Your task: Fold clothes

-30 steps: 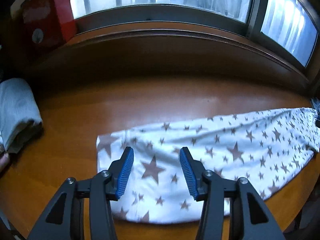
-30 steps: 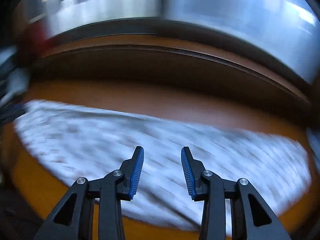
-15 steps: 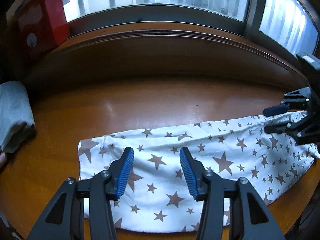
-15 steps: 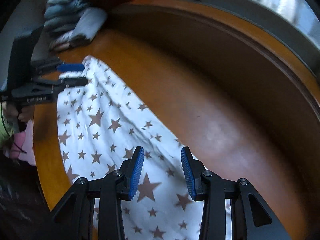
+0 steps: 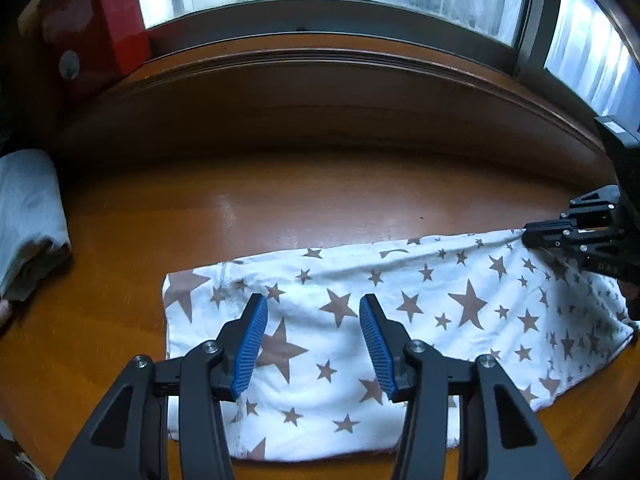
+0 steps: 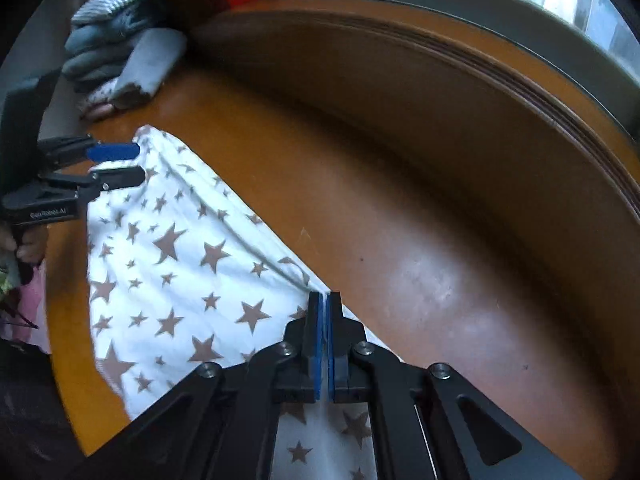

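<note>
Now the star-print cloth [image 5: 400, 320] lay flat on the wooden table [image 5: 320, 208]. Right gripper [image 6: 323, 300] pinched its far edge, jaws closed; left gripper [image 5: 312, 320] hovered above it, jaws wide.

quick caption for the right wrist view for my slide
Right gripper shut on the far edge of the star-print cloth on the wooden table, left gripper open at its other end.
</note>
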`<state>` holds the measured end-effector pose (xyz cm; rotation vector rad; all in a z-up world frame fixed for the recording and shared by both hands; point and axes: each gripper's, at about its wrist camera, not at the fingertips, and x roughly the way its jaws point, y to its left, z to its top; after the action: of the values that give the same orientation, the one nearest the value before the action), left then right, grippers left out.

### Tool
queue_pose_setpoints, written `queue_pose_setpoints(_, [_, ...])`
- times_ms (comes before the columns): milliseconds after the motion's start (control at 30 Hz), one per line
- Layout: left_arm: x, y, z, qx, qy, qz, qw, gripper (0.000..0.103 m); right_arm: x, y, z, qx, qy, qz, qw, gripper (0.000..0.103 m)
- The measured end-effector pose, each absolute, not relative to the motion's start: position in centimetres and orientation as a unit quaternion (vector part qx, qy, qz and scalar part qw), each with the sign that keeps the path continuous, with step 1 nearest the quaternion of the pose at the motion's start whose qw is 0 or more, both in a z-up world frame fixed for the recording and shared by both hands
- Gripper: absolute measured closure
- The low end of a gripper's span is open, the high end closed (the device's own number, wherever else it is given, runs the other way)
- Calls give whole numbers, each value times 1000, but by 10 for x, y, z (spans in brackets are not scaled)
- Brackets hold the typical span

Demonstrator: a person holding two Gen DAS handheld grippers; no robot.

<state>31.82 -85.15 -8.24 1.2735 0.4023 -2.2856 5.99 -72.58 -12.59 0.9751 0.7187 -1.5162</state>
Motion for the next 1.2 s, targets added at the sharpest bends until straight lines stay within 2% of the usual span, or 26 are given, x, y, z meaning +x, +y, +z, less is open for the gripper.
queue_pose_setpoints(267, [277, -846, -93, 477, 129, -853, 171, 58, 58, -717, -127, 414, 289, -665, 551, 97])
queue_pose_setpoints(333, [265, -846, -102, 477, 91, -852, 197, 50, 56, -715, -125, 414, 279, -678, 540, 96])
queue_pose_setpoints(367, [262, -847, -103, 476, 79, -851, 208, 41, 55, -712, -123, 413, 276, -691, 526, 94])
queue_pose_setpoints(400, [259, -849, -103, 477, 70, -848, 218, 40, 54, -709, -121, 411, 272, -703, 512, 87])
queue_pose_setpoints(667, [264, -862, -109, 470, 85, -854, 206, 36, 94, -624, -94, 400, 156, -791, 437, 78])
queue_pose_setpoints(933, [277, -872, -115, 468, 73, -859, 194, 30, 135, -578, -115, 422, 152, -817, 363, 77])
queue_pose_setpoints(1100, [277, -868, -108, 468, 53, -862, 189, 35, 144, -547, -96, 421, 116, -838, 328, 76])
queue_pose_setpoints(1200, [273, -842, -97, 449, 52, -881, 141, 35, 138, -507, -87, 427, 89, -856, 278, 76])
